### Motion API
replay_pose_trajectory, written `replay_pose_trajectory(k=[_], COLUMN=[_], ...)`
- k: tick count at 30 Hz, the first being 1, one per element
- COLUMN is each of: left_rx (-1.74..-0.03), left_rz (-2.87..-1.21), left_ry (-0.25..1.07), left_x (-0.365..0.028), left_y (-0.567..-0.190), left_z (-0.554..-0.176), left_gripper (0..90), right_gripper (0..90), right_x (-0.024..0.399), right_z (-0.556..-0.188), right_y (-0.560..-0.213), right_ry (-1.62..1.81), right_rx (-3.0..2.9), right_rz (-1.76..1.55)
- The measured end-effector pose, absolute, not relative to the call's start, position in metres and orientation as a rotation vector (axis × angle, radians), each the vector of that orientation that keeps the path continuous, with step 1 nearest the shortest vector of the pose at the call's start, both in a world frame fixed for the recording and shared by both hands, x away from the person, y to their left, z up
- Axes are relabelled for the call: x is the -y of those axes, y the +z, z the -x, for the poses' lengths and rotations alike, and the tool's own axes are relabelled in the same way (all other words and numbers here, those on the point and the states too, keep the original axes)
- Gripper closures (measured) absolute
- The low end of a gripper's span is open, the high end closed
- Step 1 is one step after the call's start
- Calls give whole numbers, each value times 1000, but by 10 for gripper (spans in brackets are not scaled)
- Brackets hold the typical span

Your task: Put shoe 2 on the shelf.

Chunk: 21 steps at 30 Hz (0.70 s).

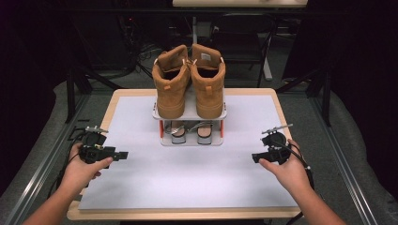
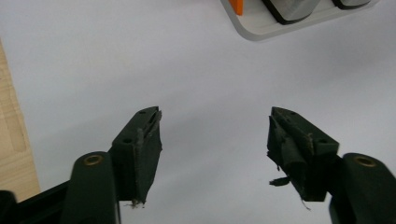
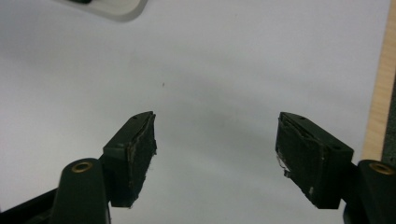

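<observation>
Two tan high-top boots [image 1: 189, 80] stand side by side, heels toward me, on the top shelf of a small white two-tier rack [image 1: 190, 115] at the table's middle back. A second pair of shoes [image 1: 191, 133] sits on its lower shelf. My left gripper [image 1: 123, 154] is low over the white mat at the left, held in a hand, jaws wide apart with nothing between them [image 2: 212, 135]. At the right, my right gripper [image 1: 254, 157] is likewise low and open, also empty [image 3: 215, 140]. The rack's corner [image 2: 261, 30] shows at the top of the left gripper view.
A white mat [image 1: 187, 178] covers the wooden table [image 1: 117, 96], whose edge [image 3: 378, 107] lies close beside my right gripper. Black frame rails [image 1: 347, 173] run along both sides. A chair and cables stand in the dark behind the table.
</observation>
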State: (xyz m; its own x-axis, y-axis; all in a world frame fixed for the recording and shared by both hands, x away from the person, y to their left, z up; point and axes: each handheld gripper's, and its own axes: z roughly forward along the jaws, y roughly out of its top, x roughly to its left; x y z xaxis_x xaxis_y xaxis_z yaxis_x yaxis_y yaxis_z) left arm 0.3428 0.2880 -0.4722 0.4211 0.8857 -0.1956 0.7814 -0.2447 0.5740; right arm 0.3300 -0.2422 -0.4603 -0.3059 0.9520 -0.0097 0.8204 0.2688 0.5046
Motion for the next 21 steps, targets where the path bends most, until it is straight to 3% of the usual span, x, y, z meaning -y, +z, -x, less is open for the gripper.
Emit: replay_pose_trajectory(k=[5,11,16,21], left_rx=[-1387,-1384,-1346,-1313], left_rz=[-2095,-2004,-1990,-2033], left_ry=[233,185,162,230], left_x=[-285,-288,-285,-280], left_y=[-490,-515,-533,-546], left_z=[-330,-315,-306,-300], left_gripper=[303,300,323,321], right_gripper=[272,267,331,330], right_x=[242,239,231,221], right_z=[-315,-300,-287,-276], right_y=[-479,-497,-509,-525], right_ry=[657,725,751,833], right_rx=[-2244,-2230,-2288,-2215], right_rz=[-1628,-1612,-1544,-1467])
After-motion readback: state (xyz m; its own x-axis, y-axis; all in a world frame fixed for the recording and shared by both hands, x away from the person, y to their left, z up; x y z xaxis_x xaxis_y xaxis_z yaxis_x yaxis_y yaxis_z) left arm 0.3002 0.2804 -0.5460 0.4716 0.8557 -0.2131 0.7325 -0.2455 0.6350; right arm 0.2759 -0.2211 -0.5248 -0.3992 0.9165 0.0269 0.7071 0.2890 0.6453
